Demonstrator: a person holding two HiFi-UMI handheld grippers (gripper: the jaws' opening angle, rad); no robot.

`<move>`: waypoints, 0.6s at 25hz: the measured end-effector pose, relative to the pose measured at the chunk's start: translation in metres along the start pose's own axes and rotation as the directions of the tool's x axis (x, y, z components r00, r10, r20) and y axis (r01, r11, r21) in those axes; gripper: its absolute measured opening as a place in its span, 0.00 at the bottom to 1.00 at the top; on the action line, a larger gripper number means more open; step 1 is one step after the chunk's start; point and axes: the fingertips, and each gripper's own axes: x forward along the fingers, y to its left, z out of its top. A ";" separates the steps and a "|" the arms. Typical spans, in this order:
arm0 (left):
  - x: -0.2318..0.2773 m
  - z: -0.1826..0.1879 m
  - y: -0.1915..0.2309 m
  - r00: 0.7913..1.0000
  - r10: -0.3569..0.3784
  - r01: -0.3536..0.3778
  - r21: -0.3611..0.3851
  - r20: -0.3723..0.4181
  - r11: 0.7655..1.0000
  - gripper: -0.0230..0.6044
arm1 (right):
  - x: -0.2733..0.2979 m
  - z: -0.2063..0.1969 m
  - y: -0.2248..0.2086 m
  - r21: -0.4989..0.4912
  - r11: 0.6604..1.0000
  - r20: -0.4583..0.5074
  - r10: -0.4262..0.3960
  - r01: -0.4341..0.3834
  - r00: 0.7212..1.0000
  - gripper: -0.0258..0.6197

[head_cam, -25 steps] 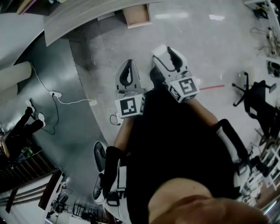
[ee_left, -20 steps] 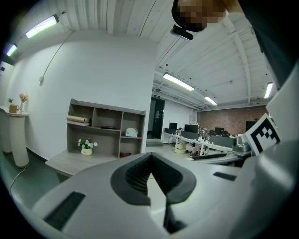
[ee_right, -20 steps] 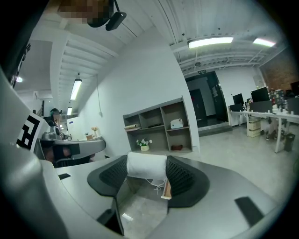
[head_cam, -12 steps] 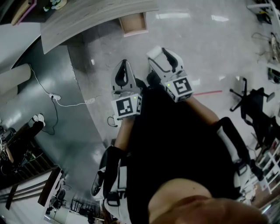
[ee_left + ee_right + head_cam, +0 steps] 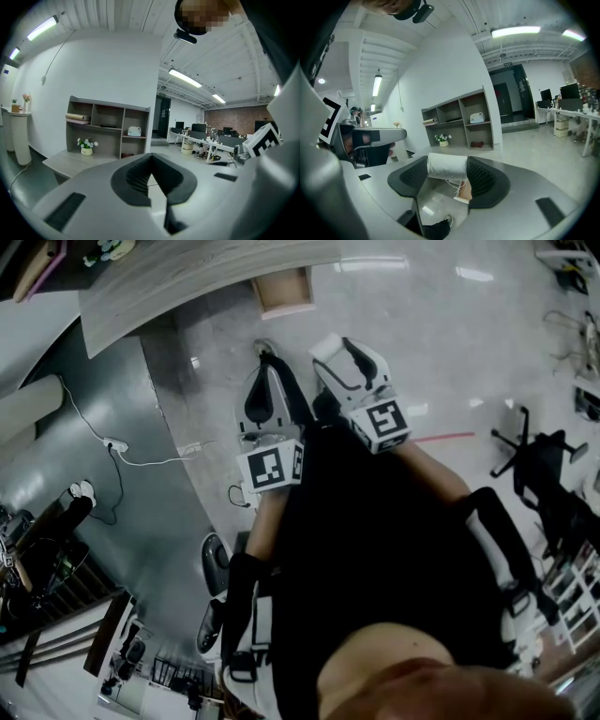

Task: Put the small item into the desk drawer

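Note:
My right gripper [image 5: 446, 169] is shut on a small white roll of thread [image 5: 447, 166], which has a loose string and a small tag hanging under it. My left gripper [image 5: 150, 174] is shut with nothing in its jaws. In the head view both grippers are held up in front of the person's dark torso, left gripper [image 5: 266, 371] beside right gripper [image 5: 336, 352]. A pale wooden drawer [image 5: 284, 289] stands open under the grey desk [image 5: 187, 273], a short way beyond the grippers.
A grey shelf unit [image 5: 108, 126] with a flower pot [image 5: 86, 146] stands on the desk. A white cable [image 5: 141, 456] lies on the floor at the left. An office chair [image 5: 544, 451] is at the right, and more desks [image 5: 211, 140] fill the far room.
The desk and open drawer have slid slightly lower in the head view. Both grippers have shifted a little toward the drawer, and the right one still holds the roll.

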 end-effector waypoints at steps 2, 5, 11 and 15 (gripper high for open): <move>0.008 0.003 0.005 1.000 0.014 -0.013 -0.036 0.007 0.999 0.03 | 0.009 -0.001 -0.004 0.009 1.000 -0.006 -0.004 0.004 1.000 0.45; 0.022 0.001 0.015 1.000 0.017 -0.017 -0.037 -0.001 0.999 0.03 | 0.024 -0.005 -0.012 0.016 1.000 -0.027 -0.009 0.009 1.000 0.45; 0.050 0.003 0.038 1.000 0.020 -0.021 -0.063 -0.007 0.998 0.03 | 0.064 -0.008 -0.021 0.000 1.000 -0.064 -0.019 0.019 0.998 0.45; 0.071 0.002 0.055 1.000 0.014 -0.015 -0.069 -0.012 0.998 0.03 | 0.091 -0.010 -0.026 0.014 0.999 -0.082 -0.031 0.032 0.996 0.45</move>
